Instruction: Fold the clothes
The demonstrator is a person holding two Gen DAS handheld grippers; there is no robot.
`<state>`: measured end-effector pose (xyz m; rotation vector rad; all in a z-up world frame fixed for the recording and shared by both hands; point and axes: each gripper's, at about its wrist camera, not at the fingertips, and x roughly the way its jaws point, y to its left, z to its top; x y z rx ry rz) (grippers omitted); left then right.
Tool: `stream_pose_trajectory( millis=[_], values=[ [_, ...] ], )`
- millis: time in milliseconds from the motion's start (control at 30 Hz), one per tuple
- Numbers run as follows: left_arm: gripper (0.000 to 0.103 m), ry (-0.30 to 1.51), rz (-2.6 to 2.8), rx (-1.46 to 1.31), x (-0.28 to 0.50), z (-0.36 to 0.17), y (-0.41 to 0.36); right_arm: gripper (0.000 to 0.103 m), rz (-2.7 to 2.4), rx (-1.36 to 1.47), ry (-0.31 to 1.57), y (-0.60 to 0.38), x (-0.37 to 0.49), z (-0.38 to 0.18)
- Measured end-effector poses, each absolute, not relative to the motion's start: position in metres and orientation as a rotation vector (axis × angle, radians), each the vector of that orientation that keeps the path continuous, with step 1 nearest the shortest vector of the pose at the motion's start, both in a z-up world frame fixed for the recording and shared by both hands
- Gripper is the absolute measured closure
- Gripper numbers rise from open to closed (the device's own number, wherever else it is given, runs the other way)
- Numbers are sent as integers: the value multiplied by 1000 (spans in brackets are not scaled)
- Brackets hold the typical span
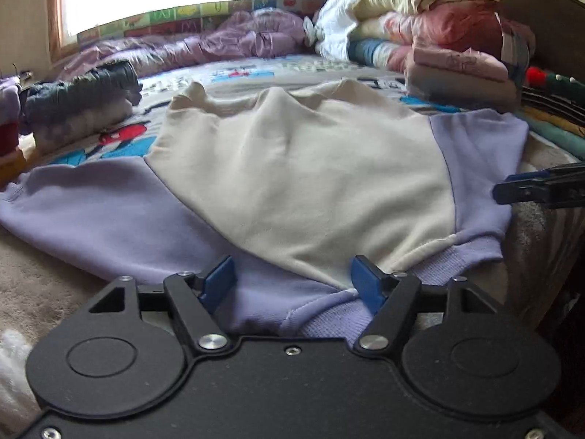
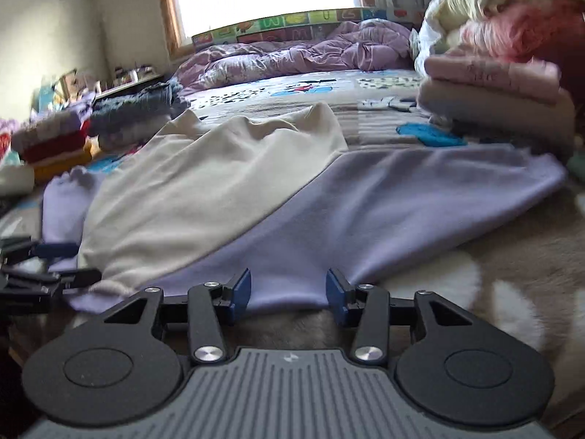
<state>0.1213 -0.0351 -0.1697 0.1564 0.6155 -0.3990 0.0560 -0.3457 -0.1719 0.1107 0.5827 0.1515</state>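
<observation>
The cream-and-lilac fleece sweatshirt (image 1: 299, 168) is lying spread flat on the patterned bed cover (image 1: 226, 73). It is looking soft, light and floppy — likely sagging wherever unsupported (best pinched at the ribbed hem). The left gripper (image 1: 292, 280) and right gripper (image 2: 289, 292) are both standing open, pressing nothing — lilac cloth edge lying between their jaws.

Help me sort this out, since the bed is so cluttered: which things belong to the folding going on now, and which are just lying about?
In the job:
- cream and lilac sweatshirt, spread flat
- left gripper, open at its hem
- right gripper, open at the lilac edge

Lying about:
- stack of folded clothes
- purple quilt
- grey rolled garment
- patterned bed cover
</observation>
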Motion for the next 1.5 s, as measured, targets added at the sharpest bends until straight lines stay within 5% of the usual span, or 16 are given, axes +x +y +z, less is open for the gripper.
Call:
stream_pose_trajectory(
  millis=[400, 667, 900, 1167, 1500],
  values=[
    [30, 555, -288, -113, 181, -133, 29, 49, 222, 238, 448, -368, 112, -145],
    [31, 653, -266, -580, 272, -155, 133, 49, 309, 328, 493, -357, 165, -153],
    [30, 515, -135, -918, 295, -158, 217, 49, 338, 151, 573, -315, 169, -167],
    [19, 663, -434, -1005, 301, -164, 184, 48, 342, 77, 564, -304, 162, -164],
    [18, 476, -268, -1237, 310, -170, 239, 48, 321, 123, 605, -321, 171, -164]
  ],
)
